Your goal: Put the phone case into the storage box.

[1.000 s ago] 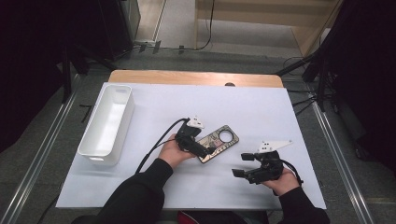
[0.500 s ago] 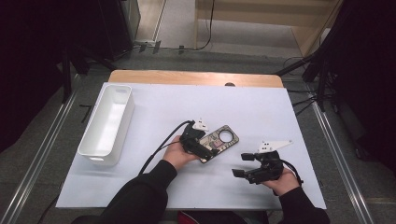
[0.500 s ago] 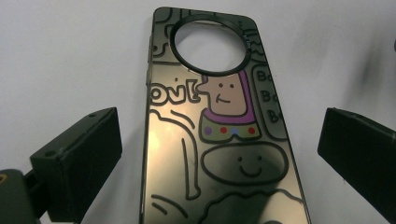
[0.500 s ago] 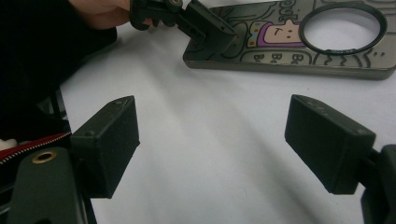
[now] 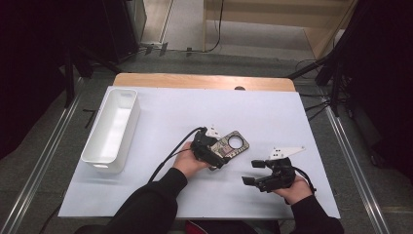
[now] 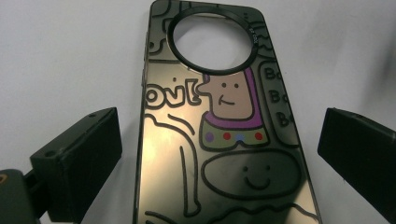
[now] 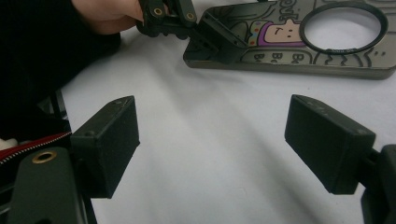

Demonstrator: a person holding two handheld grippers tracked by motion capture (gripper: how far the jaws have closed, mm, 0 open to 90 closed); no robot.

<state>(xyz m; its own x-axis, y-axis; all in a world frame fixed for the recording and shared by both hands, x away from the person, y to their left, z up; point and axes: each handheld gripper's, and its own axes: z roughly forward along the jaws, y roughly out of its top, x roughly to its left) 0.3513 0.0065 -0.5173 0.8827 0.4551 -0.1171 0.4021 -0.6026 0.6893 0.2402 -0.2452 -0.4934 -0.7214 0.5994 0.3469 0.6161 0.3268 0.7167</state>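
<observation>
Both grippers spread: left gripper (image 6: 219, 154) straddles phone case (image 6: 219, 140), no contact; right gripper (image 7: 210, 140) nearby over bare mat (image 7: 210, 154).

A white tabletop (image 5: 272, 112) carries a long white tray (image 5: 113, 129) at the far left, lying lengthwise from near to far. Near the middle lies a phone case (image 5: 230, 145) with a round hole at its far right end, set at a slant. The left gripper (image 5: 210, 152) sits over the near end of the case, a black cable trailing from it toward the person's sleeve. The right gripper (image 5: 254, 172) hovers to the near right, apart from the case, its jaws spread and pointing left.
</observation>
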